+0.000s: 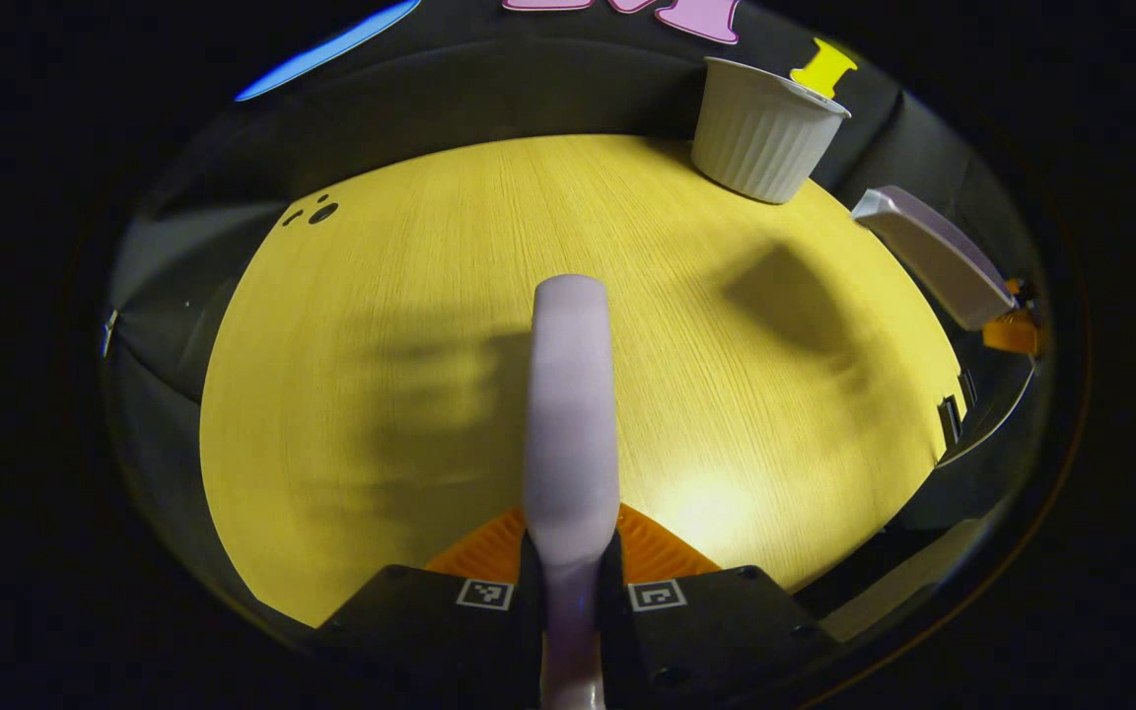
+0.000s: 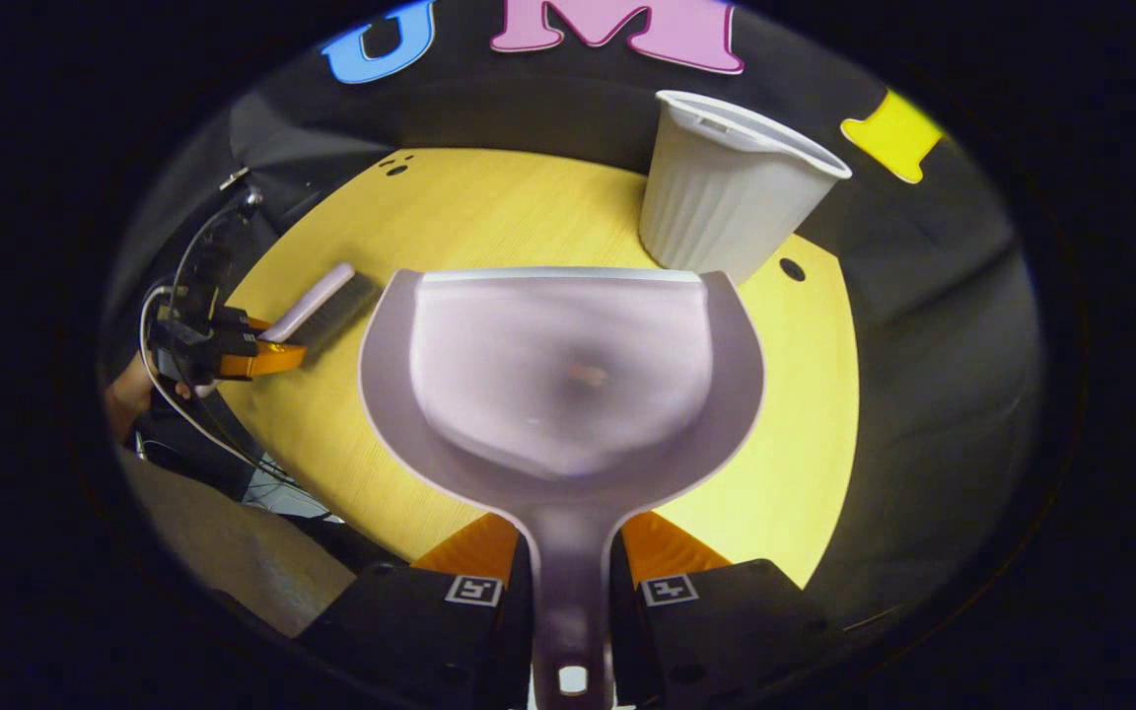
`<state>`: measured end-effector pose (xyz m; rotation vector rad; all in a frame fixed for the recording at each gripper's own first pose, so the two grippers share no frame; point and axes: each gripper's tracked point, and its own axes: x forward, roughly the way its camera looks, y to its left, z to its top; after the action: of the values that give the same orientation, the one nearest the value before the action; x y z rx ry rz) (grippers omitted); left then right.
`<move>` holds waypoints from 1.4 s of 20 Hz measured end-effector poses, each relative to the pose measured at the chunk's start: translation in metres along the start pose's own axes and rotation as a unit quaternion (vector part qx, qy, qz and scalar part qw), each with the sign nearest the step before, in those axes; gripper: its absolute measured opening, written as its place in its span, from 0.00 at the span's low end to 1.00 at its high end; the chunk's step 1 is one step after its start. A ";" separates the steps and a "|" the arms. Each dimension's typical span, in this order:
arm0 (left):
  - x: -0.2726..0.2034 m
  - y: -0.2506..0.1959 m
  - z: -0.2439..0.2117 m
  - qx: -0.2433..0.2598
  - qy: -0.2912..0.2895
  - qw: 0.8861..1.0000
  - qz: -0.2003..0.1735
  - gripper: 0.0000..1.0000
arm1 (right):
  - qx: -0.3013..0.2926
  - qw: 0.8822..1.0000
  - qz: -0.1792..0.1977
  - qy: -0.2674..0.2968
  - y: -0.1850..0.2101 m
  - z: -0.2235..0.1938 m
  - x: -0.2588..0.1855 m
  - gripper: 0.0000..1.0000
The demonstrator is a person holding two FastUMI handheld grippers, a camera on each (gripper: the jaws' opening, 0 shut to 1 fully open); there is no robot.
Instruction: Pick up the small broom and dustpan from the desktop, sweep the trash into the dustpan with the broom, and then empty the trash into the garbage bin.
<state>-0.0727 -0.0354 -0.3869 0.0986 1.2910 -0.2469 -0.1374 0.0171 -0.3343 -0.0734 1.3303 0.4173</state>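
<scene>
My left gripper (image 1: 570,540) is shut on the pale lilac small broom (image 1: 570,414), which points forward above the yellow wooden desktop (image 1: 410,296). In the right gripper view the same broom (image 2: 323,304) shows its dark bristles, low over the desk's left side. My right gripper (image 2: 568,544) is shut on the handle of the lilac dustpan (image 2: 568,385), held level above the desk. A small blurred brownish speck (image 2: 588,373) lies in the pan. The white ribbed garbage bin (image 2: 731,192) stands just beyond the pan's front lip. The dustpan (image 1: 928,254) also appears at the right of the left gripper view.
The bin (image 1: 770,133) sits at the desk's far right corner. A dark cable hole (image 2: 793,268) is beside it, and more dark holes (image 1: 317,212) are at the far left. A hand (image 2: 129,394) and cables are at the desk's left edge.
</scene>
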 end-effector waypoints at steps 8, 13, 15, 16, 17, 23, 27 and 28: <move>0.014 0.007 0.005 0.023 -0.004 1.000 0.018 0.28 | 0.027 0.999 -0.009 0.031 0.015 -0.031 0.081 0.34; 0.024 0.022 0.012 0.049 -0.002 0.998 0.035 0.29 | 0.045 0.998 -0.024 0.038 0.003 -0.037 0.104 0.37; 0.028 0.024 0.014 0.053 0.003 0.998 0.038 0.29 | 0.052 0.998 -0.024 0.038 0.000 -0.036 0.108 0.37; 0.029 0.024 0.014 0.054 0.005 0.998 0.039 0.30 | 0.054 0.998 -0.021 0.038 0.001 -0.037 0.110 0.37; 0.029 0.024 0.014 0.054 0.005 0.998 0.039 0.32 | 0.057 0.998 -0.021 0.033 0.000 -0.035 0.110 0.37; 0.013 0.029 0.024 0.076 -0.016 0.995 0.061 0.33 | 0.064 0.998 -0.004 0.019 0.002 -0.028 0.095 0.41; -0.014 0.020 0.028 0.066 -0.043 0.995 0.063 0.41 | 0.059 0.998 -0.004 -0.018 0.000 -0.018 0.062 0.40; -0.023 0.017 0.030 0.059 -0.054 0.995 0.062 0.41 | 0.060 0.998 -0.005 -0.030 -0.002 -0.011 0.053 0.41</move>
<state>-0.0460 -0.0228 -0.3578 0.2625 1.1583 -0.2197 -0.1378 0.0258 -0.3879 0.0316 1.2929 0.3283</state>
